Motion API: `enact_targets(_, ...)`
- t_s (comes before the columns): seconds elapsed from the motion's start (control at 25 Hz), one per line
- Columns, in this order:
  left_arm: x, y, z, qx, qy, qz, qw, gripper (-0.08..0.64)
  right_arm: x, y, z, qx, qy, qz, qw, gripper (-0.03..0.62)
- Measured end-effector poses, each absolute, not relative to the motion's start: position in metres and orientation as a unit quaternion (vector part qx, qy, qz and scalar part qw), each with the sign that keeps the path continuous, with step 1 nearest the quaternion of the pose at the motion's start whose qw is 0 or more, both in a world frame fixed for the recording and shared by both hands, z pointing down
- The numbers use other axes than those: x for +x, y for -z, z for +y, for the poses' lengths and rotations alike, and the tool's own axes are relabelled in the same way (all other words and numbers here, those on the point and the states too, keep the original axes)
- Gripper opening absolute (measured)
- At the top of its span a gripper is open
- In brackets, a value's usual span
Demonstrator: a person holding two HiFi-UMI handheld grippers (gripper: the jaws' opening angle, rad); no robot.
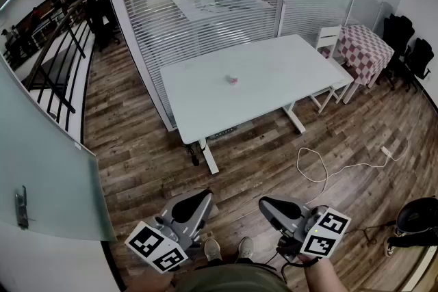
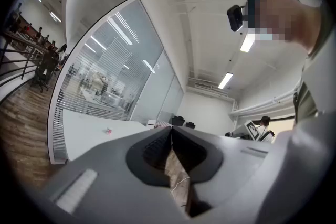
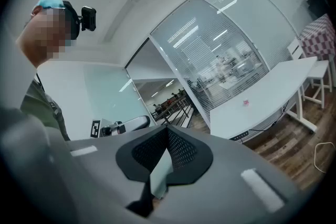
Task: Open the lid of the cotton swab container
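Container (image 1: pixel 233 80) on white table (image 1: pixel 287 65), contents indiscernible

- floor (image 1: pixel 260 147): brown wood planks, matt, grainy;
- table (image 1: pixel 287 65): smooth white top, faint sheen;
- left gripper (image 2: pixel 171 129) and right gripper (image 3: pixel 167 128): matt grey plastic shells, black dimpled pads (image 3: pixel 181 150);
- checked cloth (image 1: pixel 369 50): woven fabric, matt

Container (image 1: pixel 233 80) mid-table (image 1: pixel 287 65) — chair (image 1: pixel 332 44) right.

An office, with blind-lined glass partitions (image 1: pixel 205 17), a white desk (image 1: pixel 280 82) and black chairs (image 1: pixel 419 55).
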State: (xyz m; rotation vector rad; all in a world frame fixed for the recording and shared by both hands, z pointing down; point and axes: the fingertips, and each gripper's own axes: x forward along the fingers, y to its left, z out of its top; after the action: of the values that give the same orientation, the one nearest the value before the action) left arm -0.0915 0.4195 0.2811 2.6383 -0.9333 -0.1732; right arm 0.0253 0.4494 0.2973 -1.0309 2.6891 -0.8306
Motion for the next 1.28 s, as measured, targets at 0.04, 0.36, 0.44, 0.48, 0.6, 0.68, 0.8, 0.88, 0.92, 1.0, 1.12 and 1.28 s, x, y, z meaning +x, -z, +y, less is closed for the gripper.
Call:
enact_targets(0.04,-0.092,-0.283,0.419,0.928,0.060,-0.328,0.168,0.009,0.024,-0.299,0.449,-0.343,0.276,0.895,0.072,0.009)
enact_targets(0.36,-0.085,-0.289,0.419,0.928,0.056,-0.329,0.168,0.009,0.026,-0.305,0.449,-0.340,0.280,0.895,0.072,0.009)
enact_targets(0.44,-0.083,-0.289,0.420,0.927,0.054,-0.330,0.168,0.009,0.029,-0.304,0.449,-0.341,0.278,0.895,0.073,0.009)
enact_targets(0.48,-0.082,-0.289,0.420,0.927,0.053,-0.330,0.168,0.009,0.030,-0.304,0.448,-0.343,0.276,0.895,0.072,0.009)
enact_targets(0.6,-0.076,-0.290,0.419,0.926,0.049,-0.335,0.168,0.009,0.037,-0.303,0.446,-0.344,0.274,0.895,0.074,0.009)
enact_targets(0.68,-0.070,-0.291,0.418,0.925,0.047,-0.338,0.166,0.009,0.045,-0.303,0.444,-0.343,0.276,0.895,0.078,0.009)
enact_targets(0.8,-0.060,-0.293,0.418,0.924,0.043,-0.344,0.164,0.009,0.058,-0.306,0.443,-0.341,0.278,0.894,0.080,0.009)
enact_targets(0.88,-0.053,-0.294,0.418,0.923,0.043,-0.347,0.163,0.009,0.067,-0.308,0.442,-0.340,0.279,0.895,0.080,0.009)
enact_targets(0.92,-0.049,-0.294,0.418,0.922,0.043,-0.348,0.161,0.009,0.072,-0.308,0.442,-0.339,0.279,0.895,0.080,0.009)
enact_targets(1.0,-0.041,-0.294,0.419,0.922,0.043,-0.349,0.158,0.009,0.081,-0.309,0.441,-0.339,0.279,0.895,0.081,0.009)
enact_targets(1.12,-0.030,-0.295,0.420,0.923,0.043,-0.350,0.154,0.009,0.094,-0.310,0.441,-0.339,0.278,0.895,0.084,0.009)
enact_targets(1.28,-0.018,-0.296,0.420,0.922,0.043,-0.352,0.153,0.009,0.108,-0.310,0.441,-0.338,0.277,0.896,0.082,0.009)
